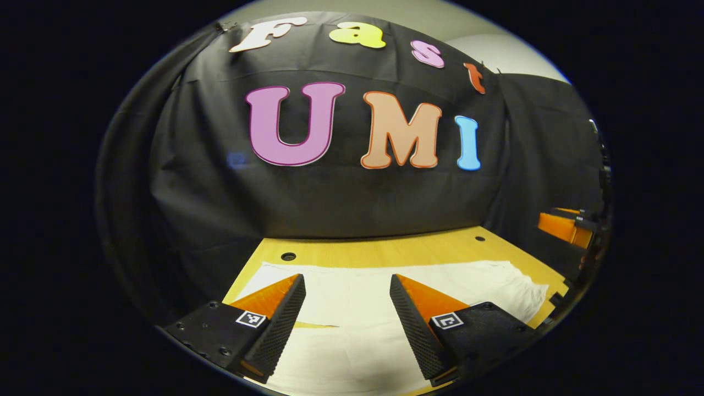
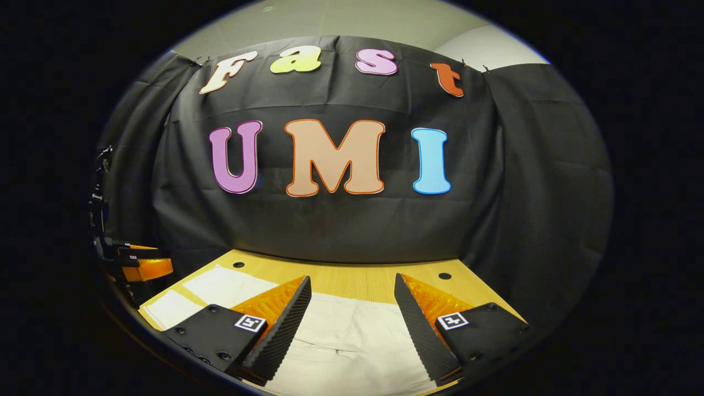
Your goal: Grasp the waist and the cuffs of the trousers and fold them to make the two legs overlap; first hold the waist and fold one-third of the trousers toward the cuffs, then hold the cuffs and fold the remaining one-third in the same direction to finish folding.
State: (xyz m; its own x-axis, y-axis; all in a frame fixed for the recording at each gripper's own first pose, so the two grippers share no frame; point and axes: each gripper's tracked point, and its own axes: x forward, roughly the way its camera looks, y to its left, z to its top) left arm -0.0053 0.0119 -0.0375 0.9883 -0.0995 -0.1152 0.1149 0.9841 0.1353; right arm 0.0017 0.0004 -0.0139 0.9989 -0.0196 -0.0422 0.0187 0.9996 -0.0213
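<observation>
The left gripper point(image 1: 347, 286) hangs with fingers spread wide above the white cloth trousers point(image 1: 385, 308) lying flat on the pale wooden table point(image 1: 385, 250), with the right gripper point(image 1: 566, 225) at the far edge.

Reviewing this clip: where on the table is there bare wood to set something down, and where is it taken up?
Bare table runs as a strip between the trousers and the black cloth wall, with holes in it. In the left gripper view, narrow wood also borders the trousers' left edge. The near middle is crowded: the white trousers spread under the open left claw and open right claw.
</observation>
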